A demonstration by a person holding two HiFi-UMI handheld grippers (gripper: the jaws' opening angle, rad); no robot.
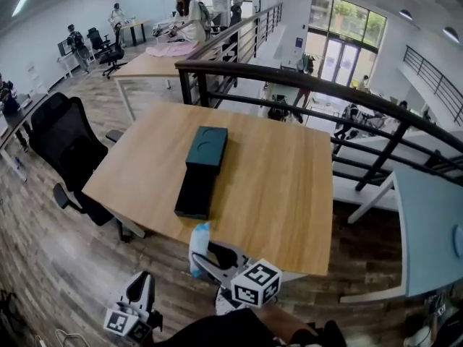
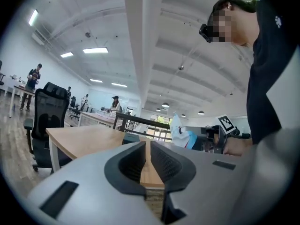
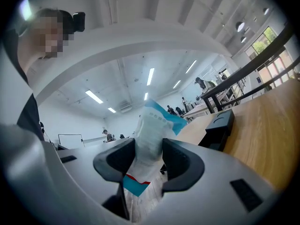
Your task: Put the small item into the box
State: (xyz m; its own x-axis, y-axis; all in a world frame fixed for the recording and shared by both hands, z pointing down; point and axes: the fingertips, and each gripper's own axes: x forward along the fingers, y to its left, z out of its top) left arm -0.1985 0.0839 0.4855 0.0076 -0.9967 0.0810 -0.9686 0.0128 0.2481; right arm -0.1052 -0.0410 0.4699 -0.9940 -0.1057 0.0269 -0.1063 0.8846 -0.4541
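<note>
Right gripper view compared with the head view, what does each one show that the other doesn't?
Only the right gripper view shows, close up, the right tongs clamped on the white-and-blue packet, and the packet's red stripe. Only the head view shows the left tongs and the black office chair beside the wooden table. Both show the packet, the dark box and the table.
</note>
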